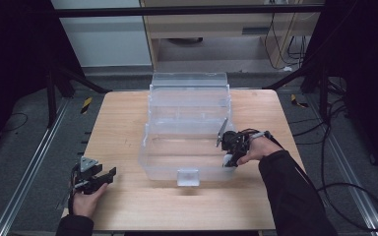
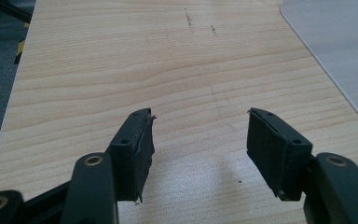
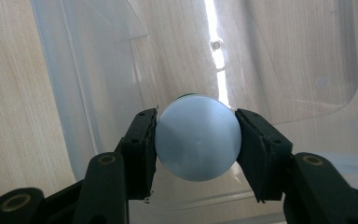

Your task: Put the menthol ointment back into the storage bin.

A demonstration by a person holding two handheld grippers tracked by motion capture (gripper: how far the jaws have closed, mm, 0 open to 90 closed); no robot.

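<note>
A: What's hard to read on your right gripper (image 3: 196,140)?

B: You're pinching a pale blue round plastic object (image 3: 197,138) between both jaws; a green sliver behind it is mostly hidden, maybe a bottle body.

A: Where is it?

B: Over the near right corner of the clear plastic storage bin (image 1: 187,129), whose inside looks bare wood through plastic.

A: Left gripper (image 2: 200,135)?

B: Your jaws are spread, nothing between, over the light wooden table (image 2: 121,60).

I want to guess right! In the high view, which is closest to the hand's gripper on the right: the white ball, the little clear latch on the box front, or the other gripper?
1. White ball: clamped in the right gripper, at the clear box near-right corner.
2. Clear latch: front middle of the box, to its left.
3. Left gripper: far across, at the table near-left edge.
</note>
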